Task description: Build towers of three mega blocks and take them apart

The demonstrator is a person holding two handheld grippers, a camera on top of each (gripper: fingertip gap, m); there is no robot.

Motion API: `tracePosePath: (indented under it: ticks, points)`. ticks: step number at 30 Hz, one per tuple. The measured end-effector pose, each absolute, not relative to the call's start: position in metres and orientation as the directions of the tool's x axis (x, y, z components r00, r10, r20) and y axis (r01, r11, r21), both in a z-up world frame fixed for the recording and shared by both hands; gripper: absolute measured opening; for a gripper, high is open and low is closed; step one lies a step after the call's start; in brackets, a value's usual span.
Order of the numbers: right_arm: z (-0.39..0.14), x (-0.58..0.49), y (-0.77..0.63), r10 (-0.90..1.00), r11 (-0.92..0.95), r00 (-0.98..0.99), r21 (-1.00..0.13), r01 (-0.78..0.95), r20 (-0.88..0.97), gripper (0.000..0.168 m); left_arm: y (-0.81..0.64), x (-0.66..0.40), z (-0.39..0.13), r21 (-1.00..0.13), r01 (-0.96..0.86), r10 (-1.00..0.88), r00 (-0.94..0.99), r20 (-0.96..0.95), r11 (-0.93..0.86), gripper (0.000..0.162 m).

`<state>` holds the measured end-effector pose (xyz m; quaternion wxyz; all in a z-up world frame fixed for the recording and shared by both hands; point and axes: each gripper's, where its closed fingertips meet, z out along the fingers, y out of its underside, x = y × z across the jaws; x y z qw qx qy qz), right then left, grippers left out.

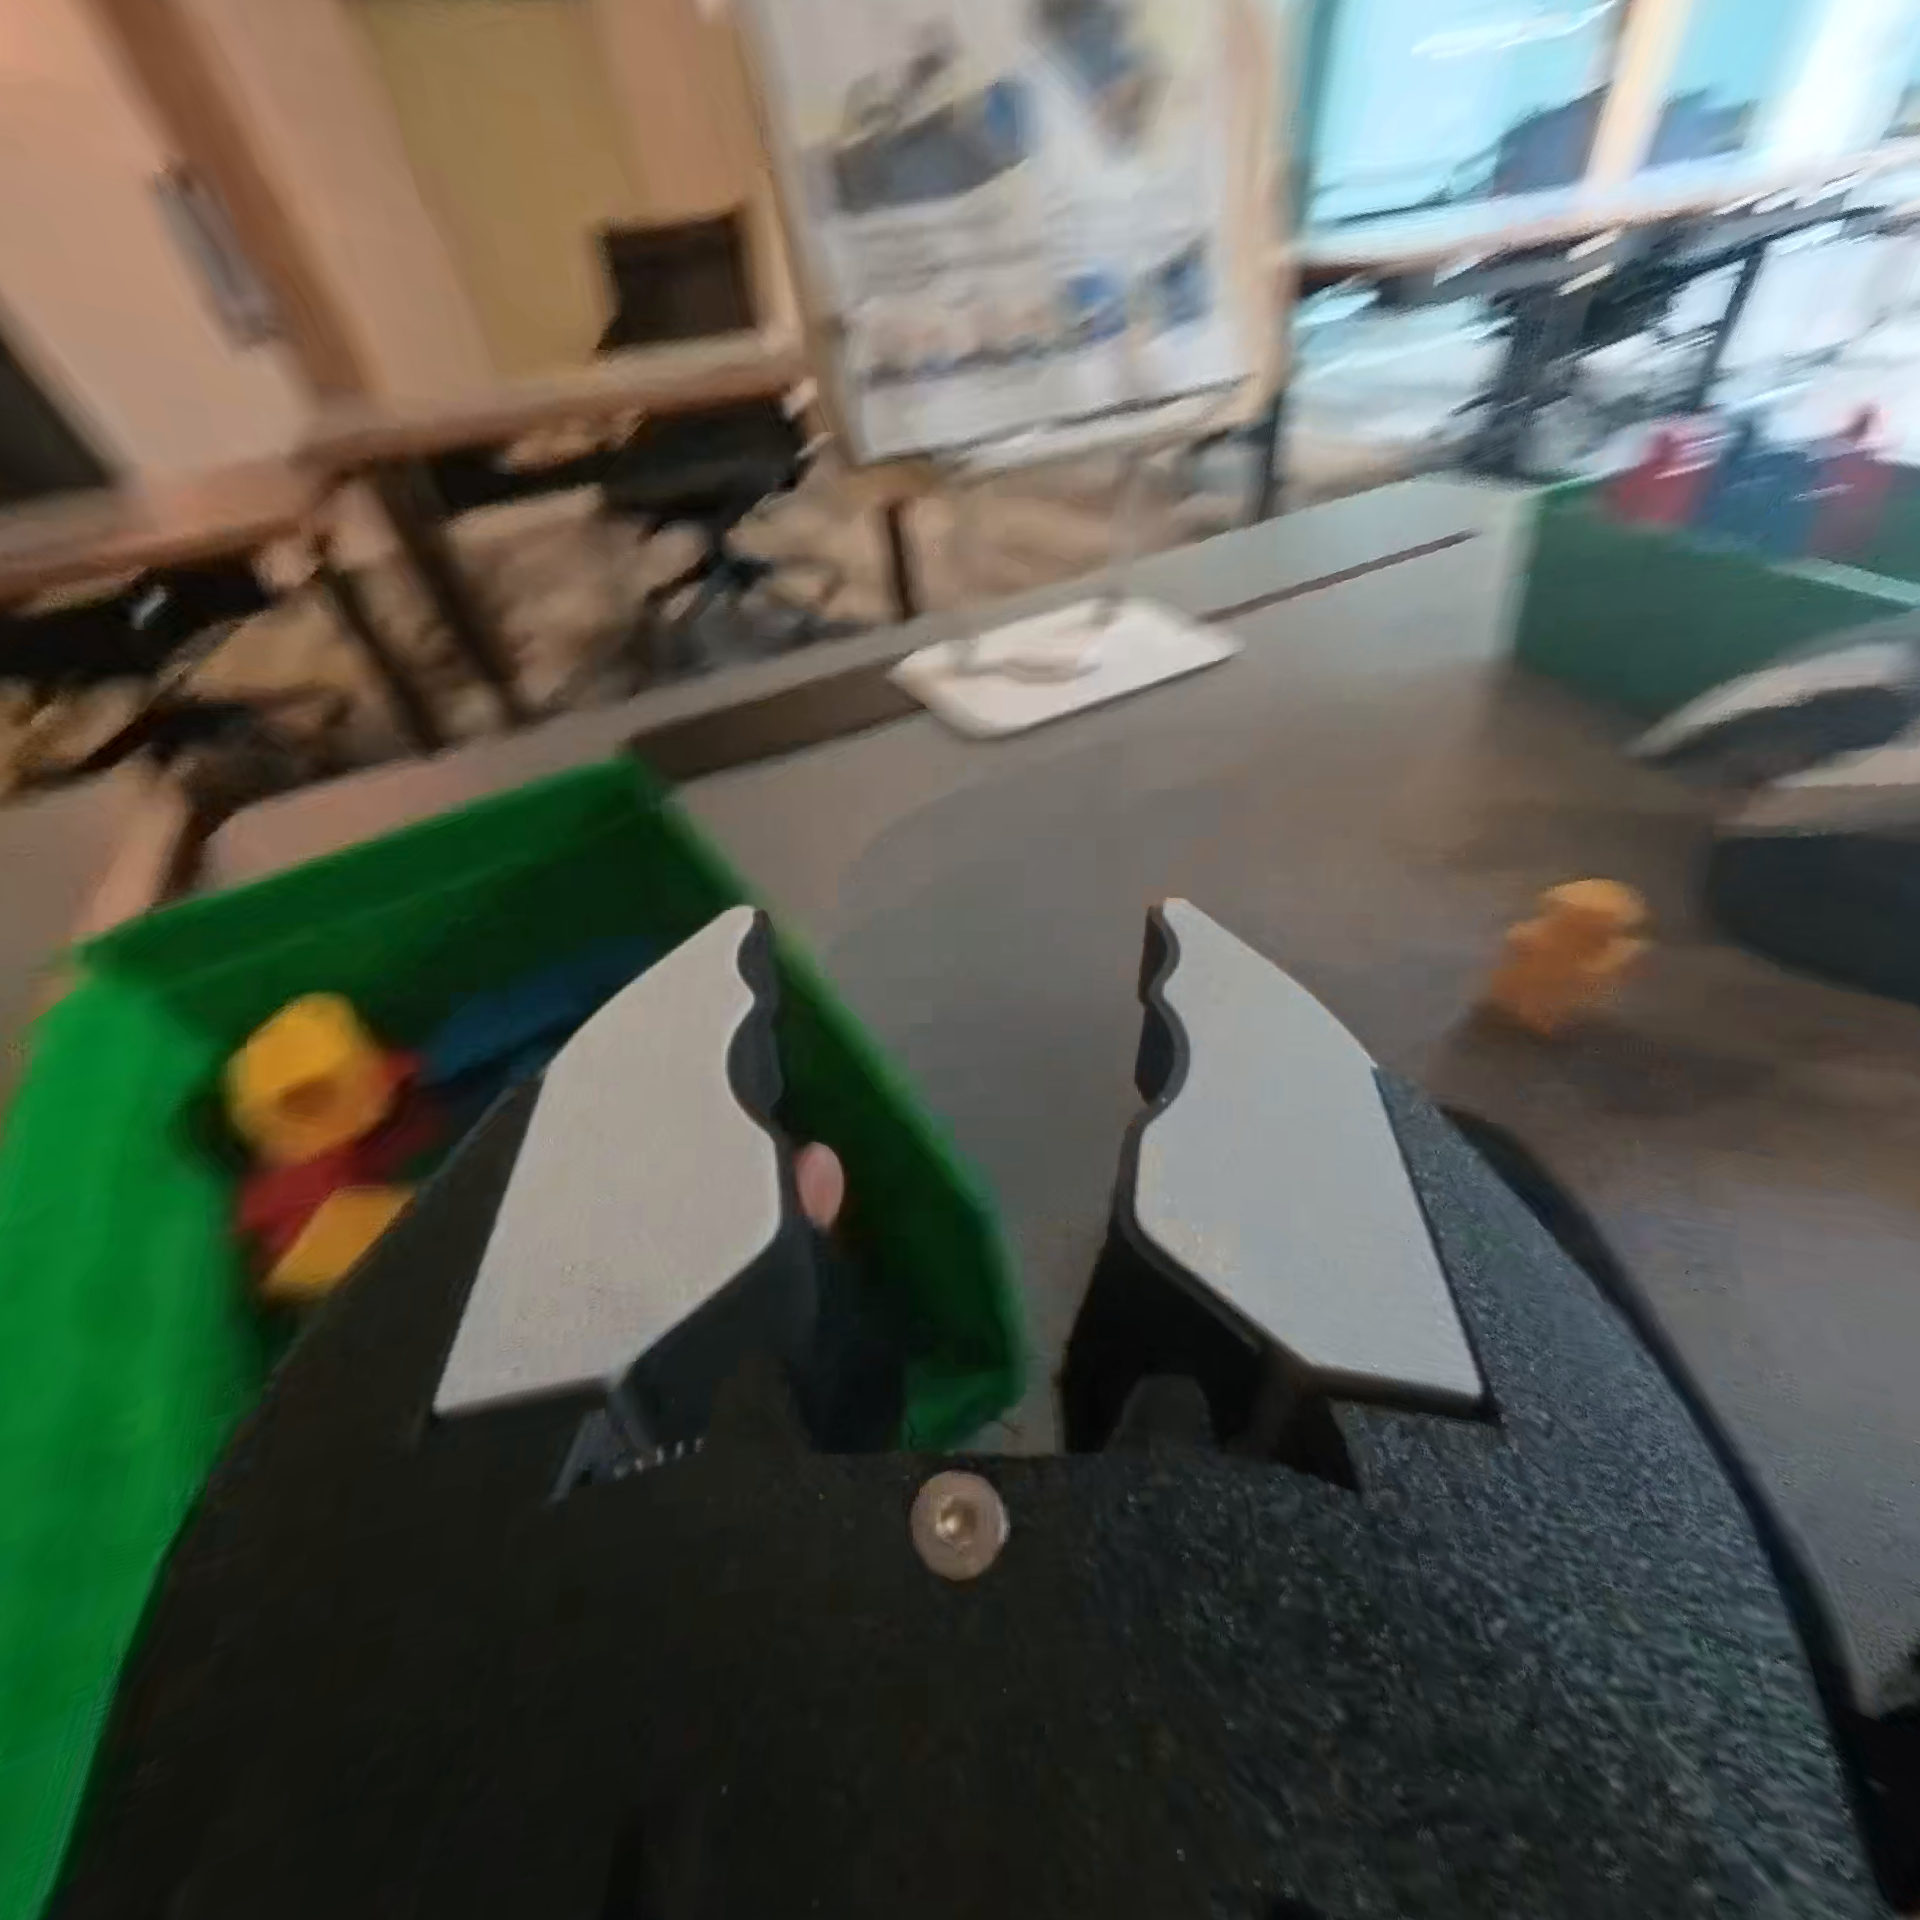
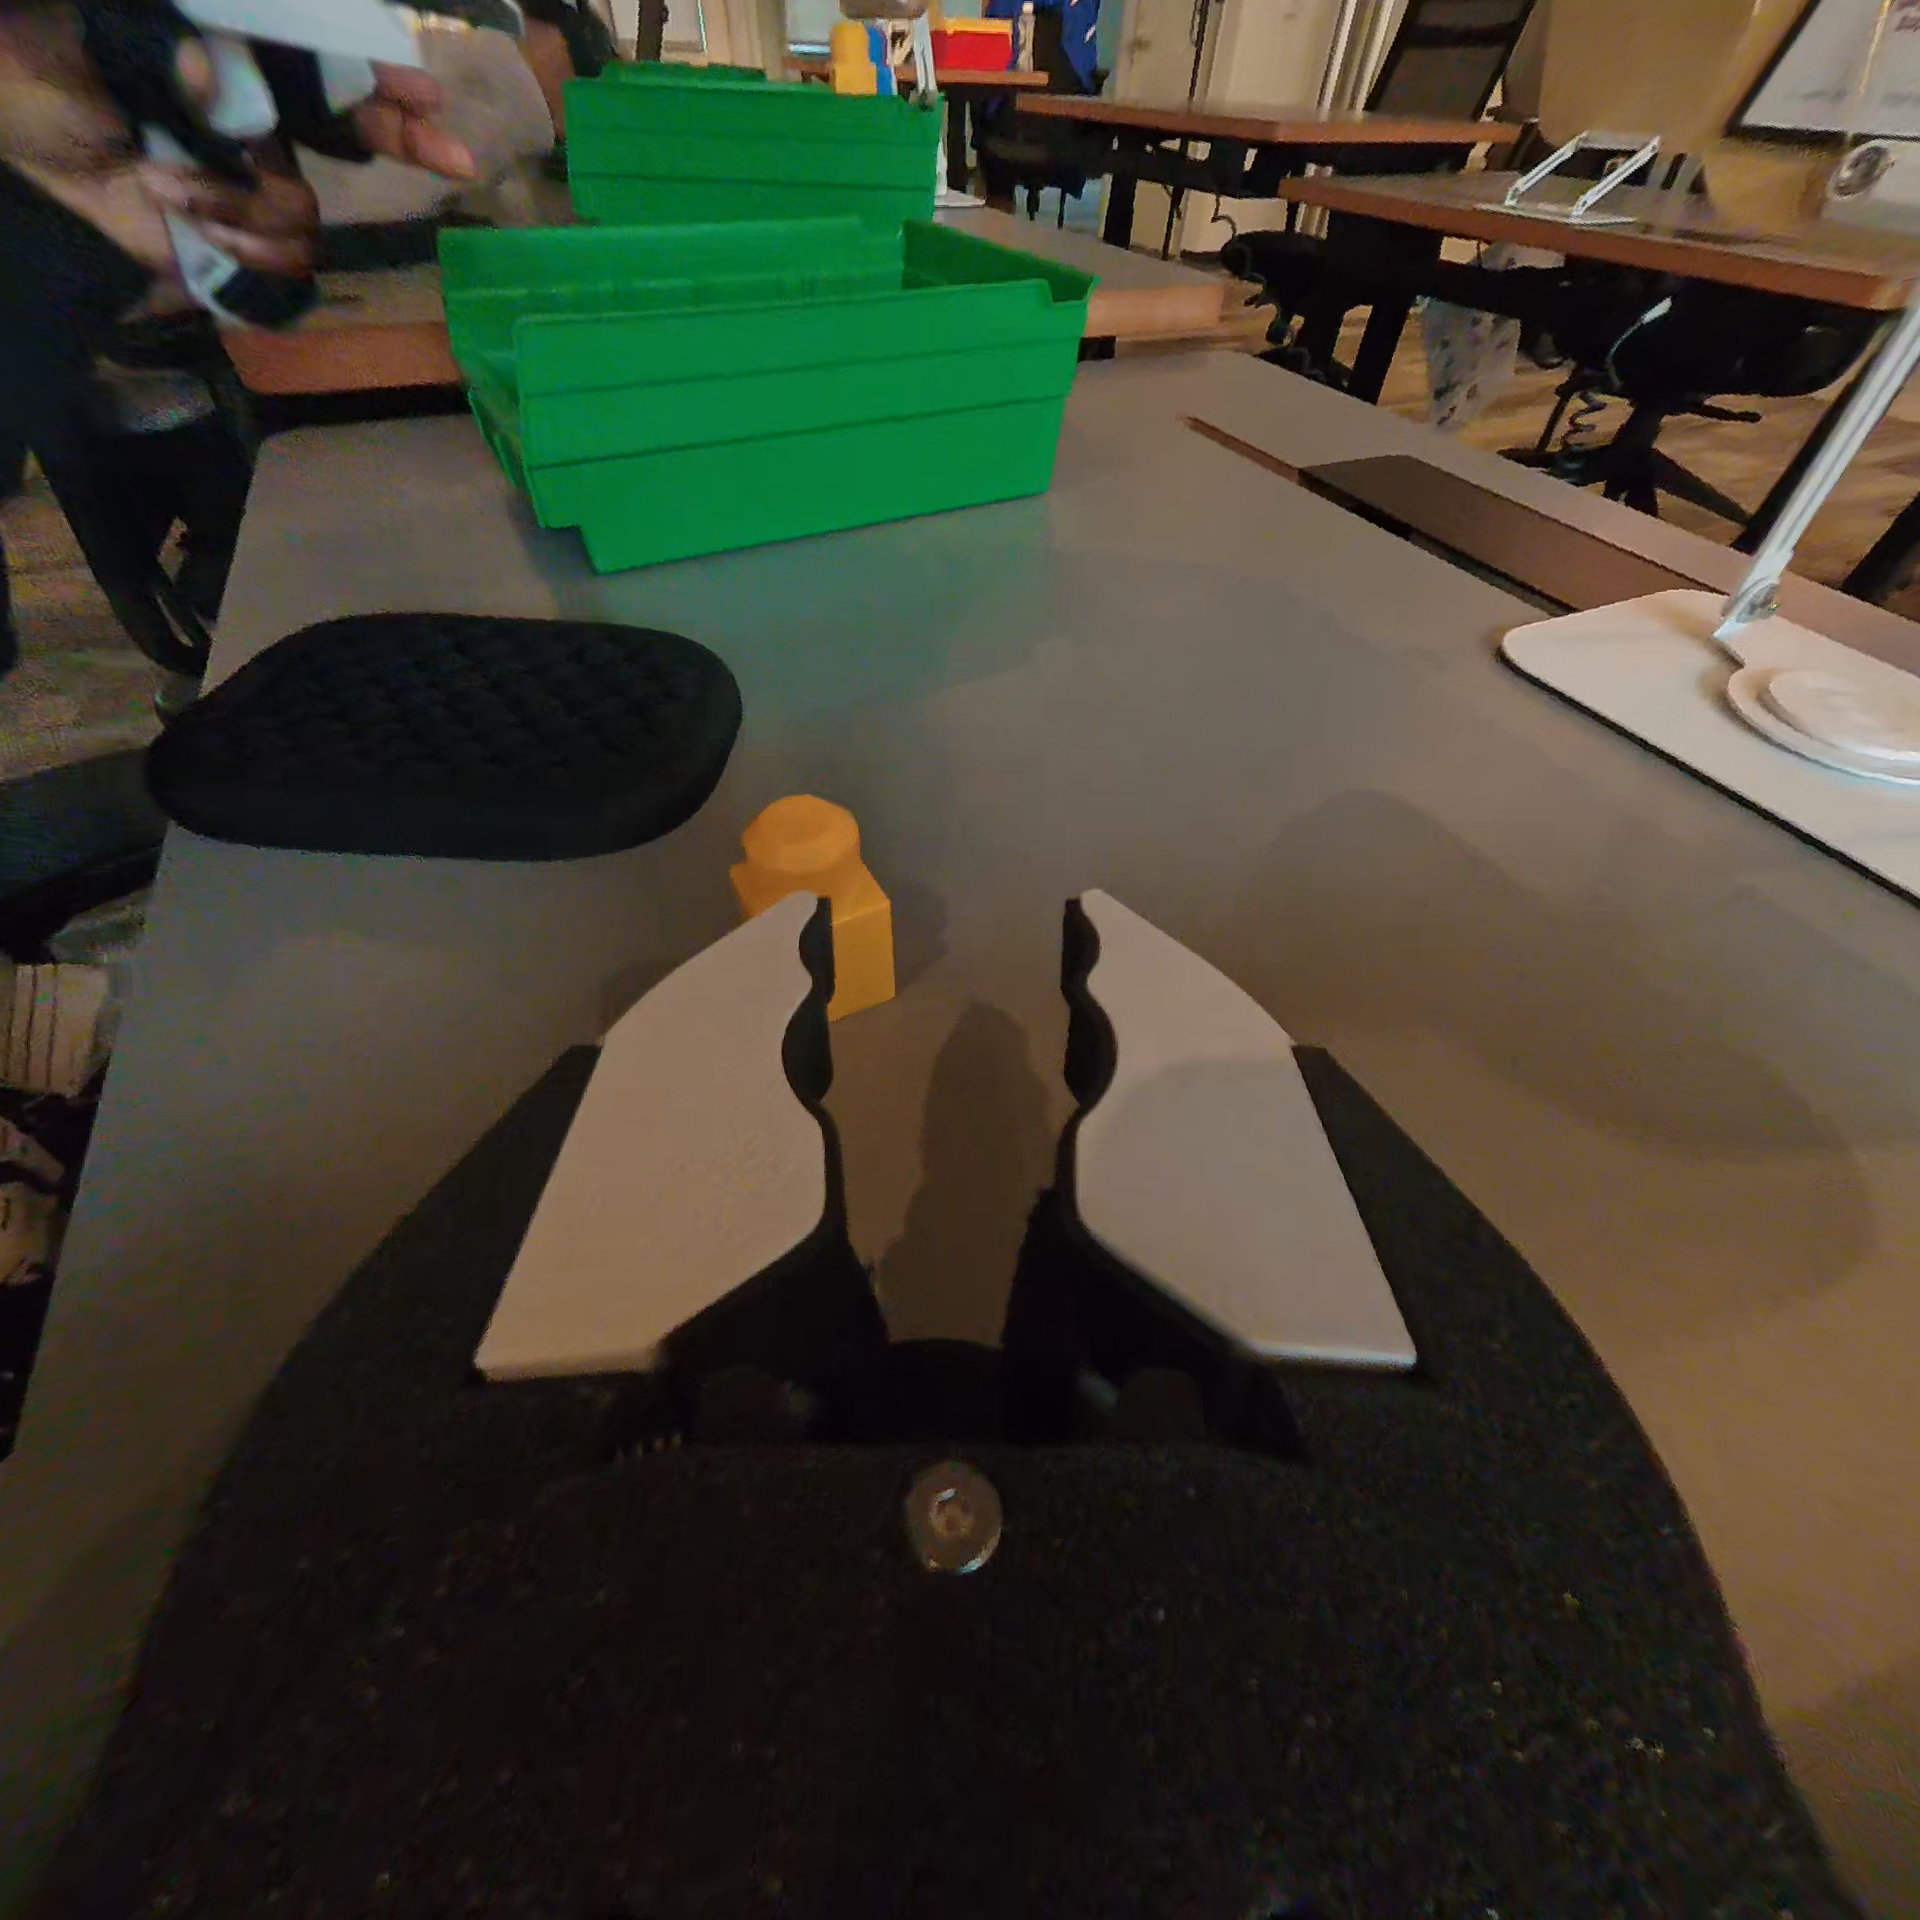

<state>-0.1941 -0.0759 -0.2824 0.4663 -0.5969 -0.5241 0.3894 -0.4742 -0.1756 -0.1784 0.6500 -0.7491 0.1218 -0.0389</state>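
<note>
Right wrist view: your right gripper (image 2: 945, 935) gapes empty behind the orange block (image 2: 831, 914), lined up for grabbing; left gripper (image 1: 956, 966) likewise wide, empty.

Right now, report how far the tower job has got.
Done: no stack visible; one orange block stands alone on the grey table.
In hand: nothing; the left gripper and right gripper are open and empty.
Left: other blocks lie in the green bin.

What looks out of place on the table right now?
Only one orange block stands alone on the grey table, outside any bin; other blocks lie in the green bin. Nothing looks spilled or damaged.
</note>
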Motion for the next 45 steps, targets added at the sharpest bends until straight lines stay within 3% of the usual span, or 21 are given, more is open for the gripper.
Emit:
tracePosePath:
  ticks: [5, 10, 22, 35, 38, 45]
  points:
    - [-0.289, -0.197, -0.079, 0.989, 0.018, 0.133, -0.95, 0.312, 0.063, 0.042, -0.183, -0.574, -0.235, -0.861, 0.002, 0.143, 0.986, -0.082, -0.509, 0.058]
    - [-0.29, -0.198, -0.079, 0.988, 0.02, 0.138, -0.947, 0.321, 0.068, 0.042, -0.176, -0.567, -0.286, -0.722, -0.028, 0.11, 0.984, -0.143, -0.691, 0.058]
    - [-0.285, -0.196, -0.075, 0.986, 0.0, 0.159, -0.958, 0.287, 0.048, 0.041, -0.159, -0.571, -0.326, -0.554, -0.029, 0.086, 0.98, -0.181, -0.832, 0.055]
    - [-0.282, -0.195, -0.073, 0.985, -0.015, 0.172, -0.965, 0.263, 0.031, 0.04, -0.15, -0.562, -0.332, -0.574, -0.018, 0.054, 0.993, -0.108, -0.819, 0.052]
    - [-0.283, -0.196, -0.073, 0.985, -0.017, 0.17, -0.964, 0.267, 0.03, 0.04, -0.151, -0.561, -0.33, -0.539, -0.096, -0.034, 0.992, -0.124, -0.837, 0.058]
    - [-0.282, -0.195, -0.073, 0.984, -0.012, 0.174, -0.965, 0.261, 0.035, 0.039, -0.147, -0.562, -0.345, -0.343, -0.413, -0.342, 0.906, -0.25, -0.844, 0.056]
